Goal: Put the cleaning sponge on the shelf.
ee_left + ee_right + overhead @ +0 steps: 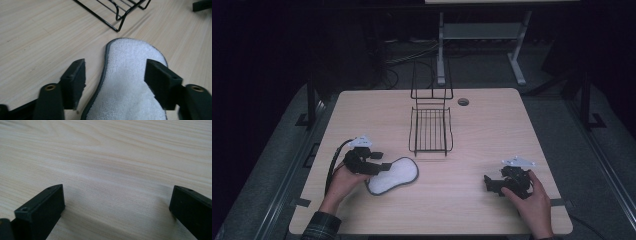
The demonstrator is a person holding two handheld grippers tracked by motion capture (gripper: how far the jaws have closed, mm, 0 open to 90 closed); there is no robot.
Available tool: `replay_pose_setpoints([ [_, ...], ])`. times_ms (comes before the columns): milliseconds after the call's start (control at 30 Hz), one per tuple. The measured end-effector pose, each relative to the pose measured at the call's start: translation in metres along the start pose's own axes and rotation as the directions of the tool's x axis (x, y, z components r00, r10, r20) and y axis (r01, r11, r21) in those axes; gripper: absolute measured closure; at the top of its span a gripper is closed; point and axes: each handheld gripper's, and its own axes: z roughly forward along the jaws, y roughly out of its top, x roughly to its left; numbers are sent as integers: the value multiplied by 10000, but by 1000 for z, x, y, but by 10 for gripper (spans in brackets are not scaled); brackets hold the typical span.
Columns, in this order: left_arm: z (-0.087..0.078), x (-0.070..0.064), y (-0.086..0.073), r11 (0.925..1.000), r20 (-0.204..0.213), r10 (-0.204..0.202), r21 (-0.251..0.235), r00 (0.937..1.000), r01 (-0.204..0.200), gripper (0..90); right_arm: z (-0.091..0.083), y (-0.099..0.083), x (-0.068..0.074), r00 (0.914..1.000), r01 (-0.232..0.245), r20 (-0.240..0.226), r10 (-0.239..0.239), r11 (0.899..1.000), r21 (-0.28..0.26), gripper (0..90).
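A white, peanut-shaped terry-cloth pad with a dark grey edge (pixel 393 175) lies flat on the pale wooden table (pixel 492 130), in front of a black wire rack (pixel 430 131) near the table's middle. The left gripper (pixel 115 77) sits at the pad's left end with its jaws spread wide, one over bare wood just beside the pad's edge and the other over the cloth, nothing clamped. Well apart to the right, the right gripper (pixel 116 202) rests low over bare wood, jaws likewise wide apart and empty.

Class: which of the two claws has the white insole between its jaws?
The left claw: its open jaws straddle the insole; the right claw faces bare table.
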Motion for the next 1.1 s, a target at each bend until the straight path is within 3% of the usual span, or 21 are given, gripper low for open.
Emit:
replay_pose_setpoints([
  [133,5,1,-2,9998,205,178,87,9996,-180,202,0,0,0,10000,6,-6,-6,10000,0,0],
  [267,9,0,-2,9981,237,568,208,9981,-573,150,0,0,0,10000,8,-9,-8,10000,1,0],
  [567,20,-3,-6,9969,744,617,450,9953,-652,137,0,0,0,10000,23,-21,-23,10000,2,0],
  [1100,31,-13,-9,9875,931,897,1210,9916,-1007,135,0,0,0,10000,45,-37,-45,10000,6,0],
])
